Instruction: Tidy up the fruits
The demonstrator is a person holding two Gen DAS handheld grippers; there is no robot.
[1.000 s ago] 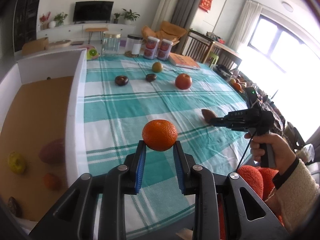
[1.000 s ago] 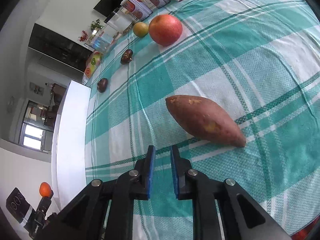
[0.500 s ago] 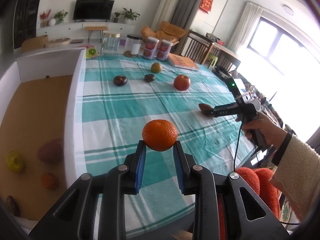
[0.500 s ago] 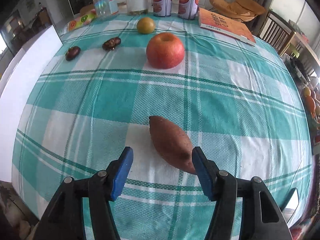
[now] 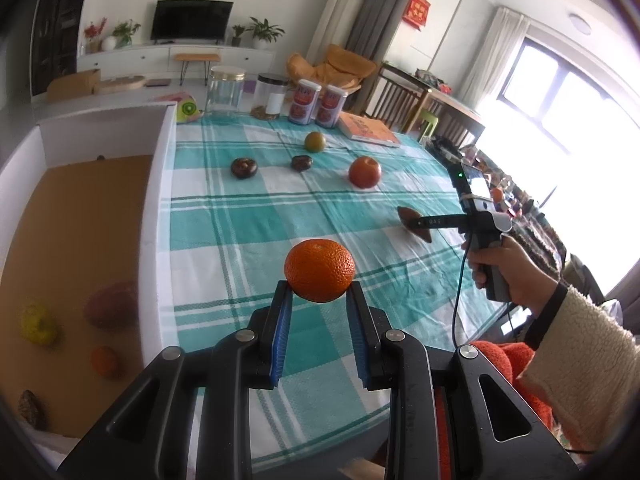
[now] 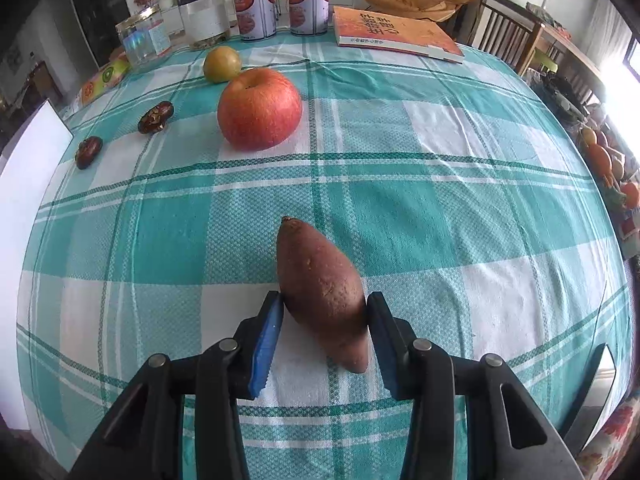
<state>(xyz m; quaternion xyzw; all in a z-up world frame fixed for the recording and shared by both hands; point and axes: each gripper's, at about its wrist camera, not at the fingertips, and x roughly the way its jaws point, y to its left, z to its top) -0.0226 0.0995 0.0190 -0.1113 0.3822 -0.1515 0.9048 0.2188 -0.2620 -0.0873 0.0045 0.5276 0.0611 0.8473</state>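
Note:
My left gripper (image 5: 319,300) is shut on an orange (image 5: 319,270) and holds it above the checked tablecloth, right of the white box (image 5: 160,216). My right gripper (image 6: 325,312) is open, its jaws on either side of a sweet potato (image 6: 322,284) that lies on the cloth; whether the pads touch it is unclear. The sweet potato also shows in the left wrist view (image 5: 408,216). A red apple (image 6: 259,109), a green-yellow fruit (image 6: 222,64) and two dark dates (image 6: 155,118) lie farther back.
The white box holds several fruits on its brown floor, among them a yellow one (image 5: 38,325) and a small orange (image 5: 104,362). Two cans (image 6: 256,4), glass jars (image 6: 204,16) and a book (image 6: 392,34) stand along the far edge.
My right gripper has moved forward over the sweet potato, so its open jaws now straddle it. My left gripper still holds the orange and has hardly moved.

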